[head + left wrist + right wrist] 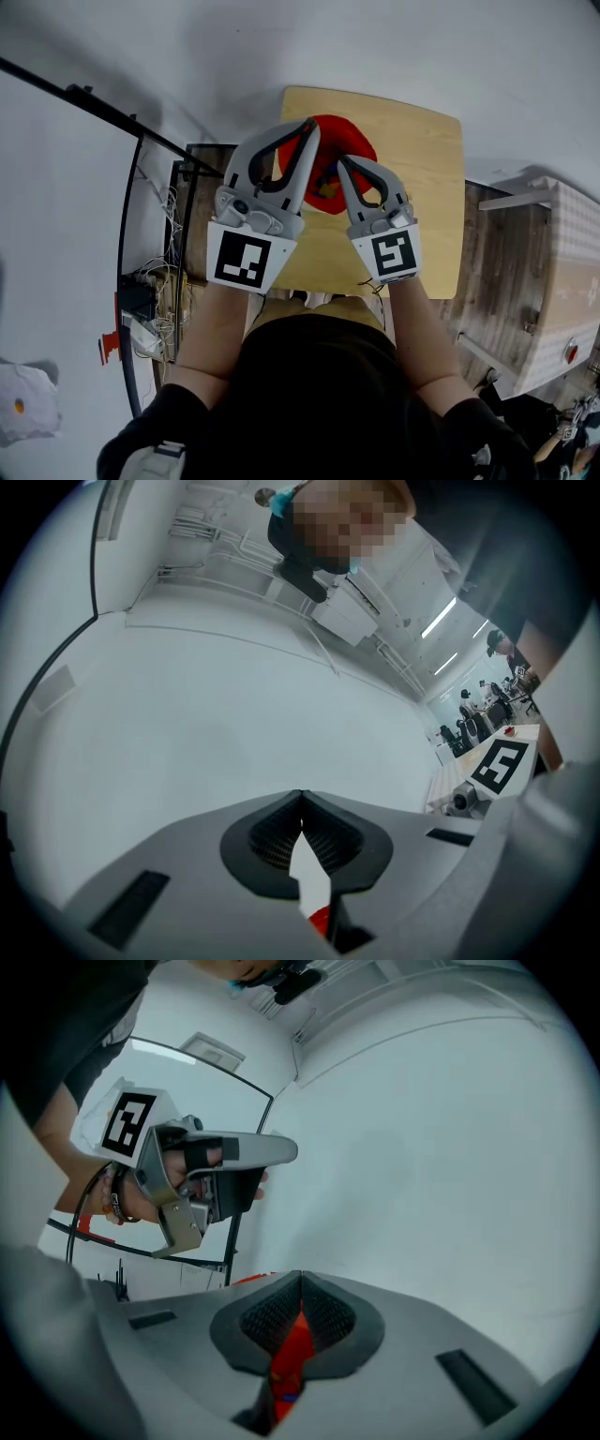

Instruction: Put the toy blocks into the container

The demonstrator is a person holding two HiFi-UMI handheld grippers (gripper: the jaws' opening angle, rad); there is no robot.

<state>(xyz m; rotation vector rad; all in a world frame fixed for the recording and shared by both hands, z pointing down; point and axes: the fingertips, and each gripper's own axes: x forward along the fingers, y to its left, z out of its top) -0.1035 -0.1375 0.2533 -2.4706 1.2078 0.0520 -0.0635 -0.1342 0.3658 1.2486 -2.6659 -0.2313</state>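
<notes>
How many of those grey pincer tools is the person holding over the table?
2. The left gripper is in the person's left hand, the right gripper beside it in the right; both point over the red container on the wooden table. No others show.

Container (357,143): red, round, open-topped. Stands upright on far half of light wooden table (427,178), toward its left side. Near part hidden. Shows as red sliver low in left gripper view (321,918) and as red strip in right gripper view (293,1342). Contents cannot be told.
</notes>
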